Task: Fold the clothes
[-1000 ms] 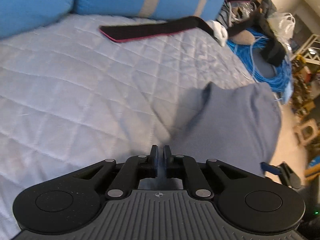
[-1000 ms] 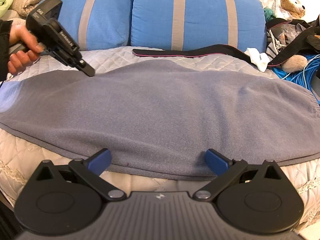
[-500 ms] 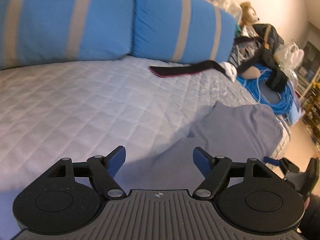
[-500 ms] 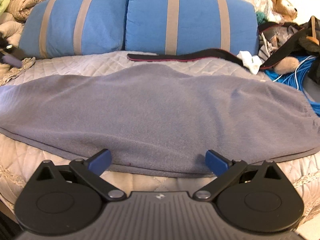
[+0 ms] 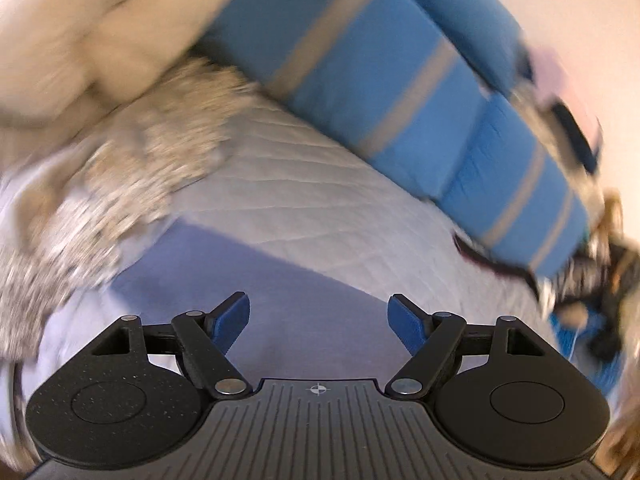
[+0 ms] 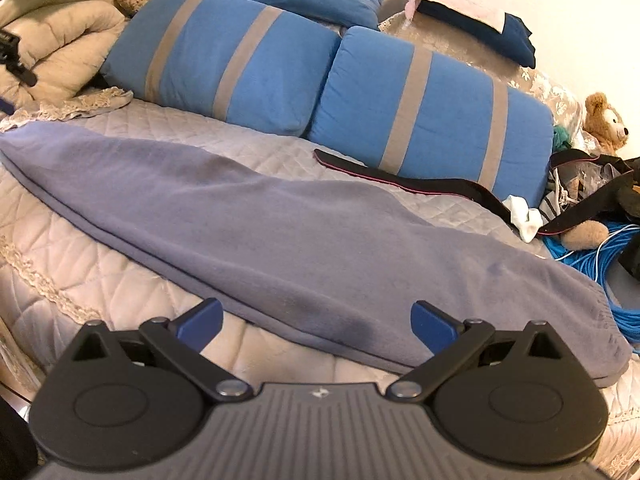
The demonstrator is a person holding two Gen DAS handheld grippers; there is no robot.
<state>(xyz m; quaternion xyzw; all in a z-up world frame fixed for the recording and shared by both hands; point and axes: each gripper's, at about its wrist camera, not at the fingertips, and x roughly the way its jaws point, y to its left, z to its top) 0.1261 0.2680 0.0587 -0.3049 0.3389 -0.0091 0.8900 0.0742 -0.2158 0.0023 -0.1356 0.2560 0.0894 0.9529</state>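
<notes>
Blanket (image 6: 304,240) in greyish blue lies spread long across the quilted bed (image 6: 100,272), stretched out below the two striped blue pillows (image 6: 432,120). Right gripper (image 6: 316,322) hangs over its near edge, jaws wide, nothing in them. Left gripper (image 5: 318,320) is gaping too, empty, over the blanket's far-left end; its view is badly blurred. Black strap (image 6: 420,188) lies by the pillows

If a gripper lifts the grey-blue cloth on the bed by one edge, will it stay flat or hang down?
The grey-blue cloth would probably hang limp: it follows the quilted bed with soft wrinkles. Being long, its far end would likely drag.
</notes>
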